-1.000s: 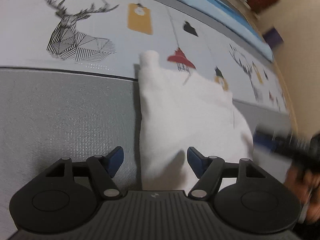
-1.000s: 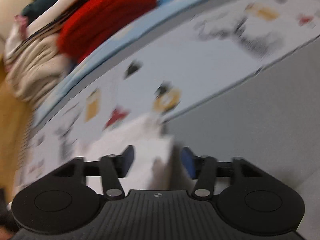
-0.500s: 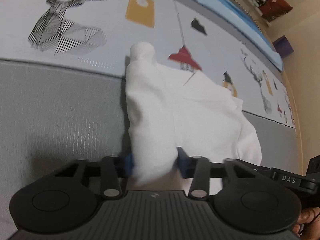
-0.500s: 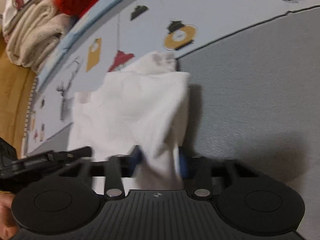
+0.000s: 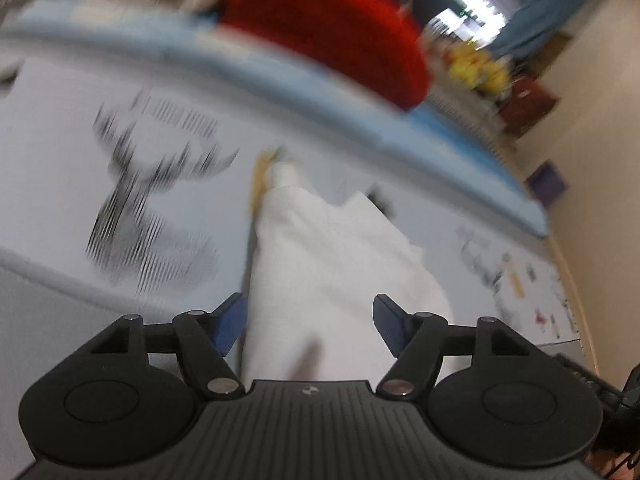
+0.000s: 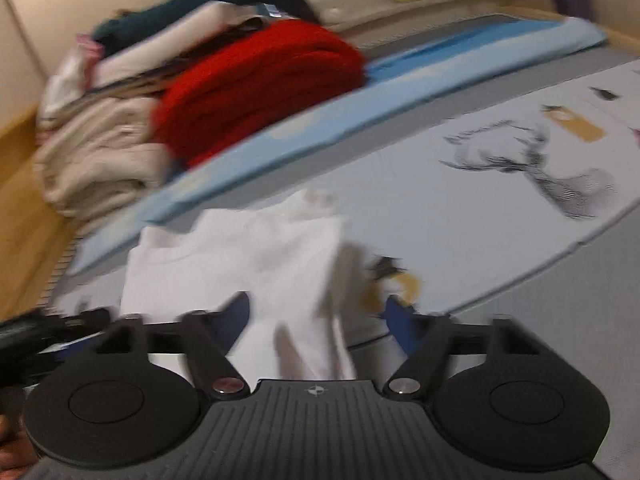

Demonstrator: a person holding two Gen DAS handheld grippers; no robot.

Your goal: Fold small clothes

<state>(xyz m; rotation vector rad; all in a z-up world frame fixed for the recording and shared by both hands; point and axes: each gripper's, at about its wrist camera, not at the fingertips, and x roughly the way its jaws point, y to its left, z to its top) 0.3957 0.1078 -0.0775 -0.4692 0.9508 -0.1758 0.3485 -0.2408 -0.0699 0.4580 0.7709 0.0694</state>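
A small white garment (image 5: 328,272) lies on a printed mat, partly folded, with a narrow end pointing away. My left gripper (image 5: 308,322) is open, its blue-tipped fingers on either side of the garment's near edge and apart from the cloth. The same garment shows in the right wrist view (image 6: 256,256). My right gripper (image 6: 318,316) is open too, its fingers standing on either side of the near edge of the cloth. Both views are blurred by motion.
The mat (image 5: 72,168) has a deer drawing (image 6: 552,168) and small coloured prints. A pale blue pad (image 6: 360,96) runs along its far side. A red knit (image 6: 256,88) and beige folded clothes (image 6: 100,152) are stacked beyond it. Yellow toys (image 5: 476,68) sit far back.
Both grippers closed on the garment's near edge half a second ago and now stand open. Both cameras have swung up and forward, and the garment lies farther onto the printed part of the mat.
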